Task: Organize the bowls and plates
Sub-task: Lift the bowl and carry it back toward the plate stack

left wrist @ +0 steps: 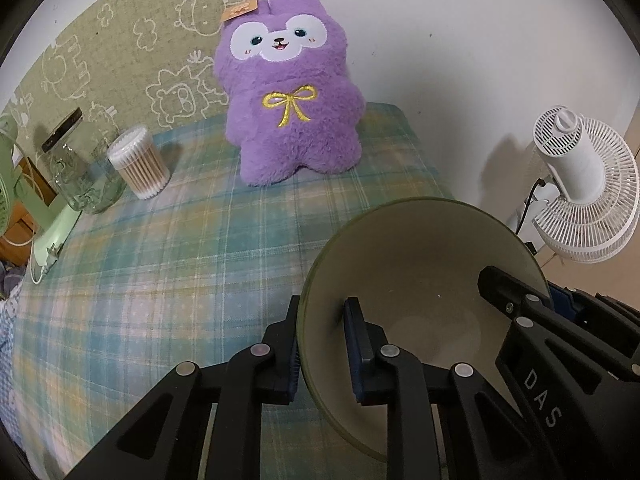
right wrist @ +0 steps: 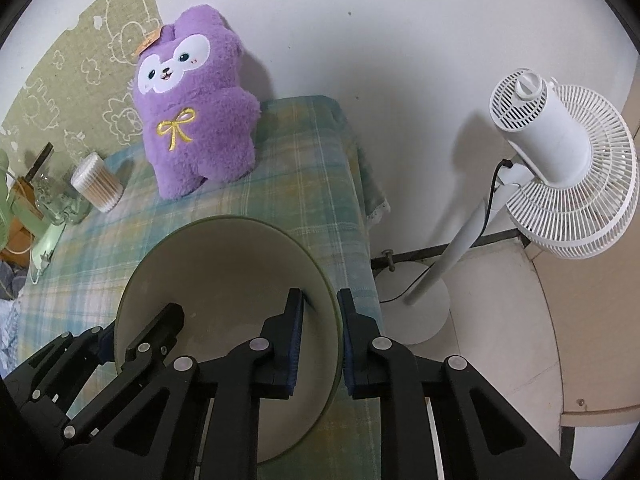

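Observation:
A beige bowl with an olive-green rim (left wrist: 420, 264) is held above the plaid-covered table (left wrist: 160, 264). My left gripper (left wrist: 324, 344) is shut on the bowl's left rim, one finger inside and one outside. My right gripper (right wrist: 320, 320) is shut on the bowl's right rim (right wrist: 224, 264), also one finger inside and one outside. Each gripper shows in the other's view: the right one (left wrist: 520, 312) at the bowl's far side, the left one (right wrist: 148, 340) at its left side. No plates are in view.
A purple plush toy (left wrist: 288, 108) stands at the back of the table. A glass jar (left wrist: 80, 176) and a cotton-swab tub (left wrist: 138, 164) stand at the back left, beside a green fan base (left wrist: 52, 232). A white standing fan (right wrist: 556, 168) is on the floor to the right.

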The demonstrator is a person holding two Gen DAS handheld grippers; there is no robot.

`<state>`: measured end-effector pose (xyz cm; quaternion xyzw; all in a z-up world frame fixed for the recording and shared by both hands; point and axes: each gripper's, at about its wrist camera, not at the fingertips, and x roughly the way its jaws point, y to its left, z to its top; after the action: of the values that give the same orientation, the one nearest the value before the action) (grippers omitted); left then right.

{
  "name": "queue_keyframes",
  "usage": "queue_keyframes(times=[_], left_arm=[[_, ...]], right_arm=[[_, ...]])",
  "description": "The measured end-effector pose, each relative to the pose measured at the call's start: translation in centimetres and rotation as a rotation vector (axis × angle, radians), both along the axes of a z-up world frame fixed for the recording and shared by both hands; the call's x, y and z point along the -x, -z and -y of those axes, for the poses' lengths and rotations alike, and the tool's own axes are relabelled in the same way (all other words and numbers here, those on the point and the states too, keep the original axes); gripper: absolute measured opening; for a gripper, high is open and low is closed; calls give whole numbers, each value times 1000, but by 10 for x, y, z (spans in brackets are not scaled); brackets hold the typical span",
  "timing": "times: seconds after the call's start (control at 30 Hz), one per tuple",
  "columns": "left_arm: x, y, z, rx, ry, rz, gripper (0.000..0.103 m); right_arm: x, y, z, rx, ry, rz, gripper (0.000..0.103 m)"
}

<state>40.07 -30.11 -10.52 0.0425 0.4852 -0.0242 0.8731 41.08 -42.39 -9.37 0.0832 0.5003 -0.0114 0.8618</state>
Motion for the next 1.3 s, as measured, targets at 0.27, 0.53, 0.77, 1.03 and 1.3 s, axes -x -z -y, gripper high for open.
queue_keyframes(times=[0.27,0.53,0.77,1.03,1.3], left_arm=[[9,-11,-3,27,-4,-4,17],[25,-35,-11,42,-4,23,17],[39,-56,-13,53,-1,51,17],[61,-78,-19,63,8,70,17],[88,-98,-36,86,-14,88,17]], right_arm=[[11,-15,-2,-1,21,5,20],[27,-44,-8,0,22,44,20],[44,-66,-12,4,29,68,20],[70,-91,-18,17,35,90,20],[98,-115,-36,21,23,111,20]])
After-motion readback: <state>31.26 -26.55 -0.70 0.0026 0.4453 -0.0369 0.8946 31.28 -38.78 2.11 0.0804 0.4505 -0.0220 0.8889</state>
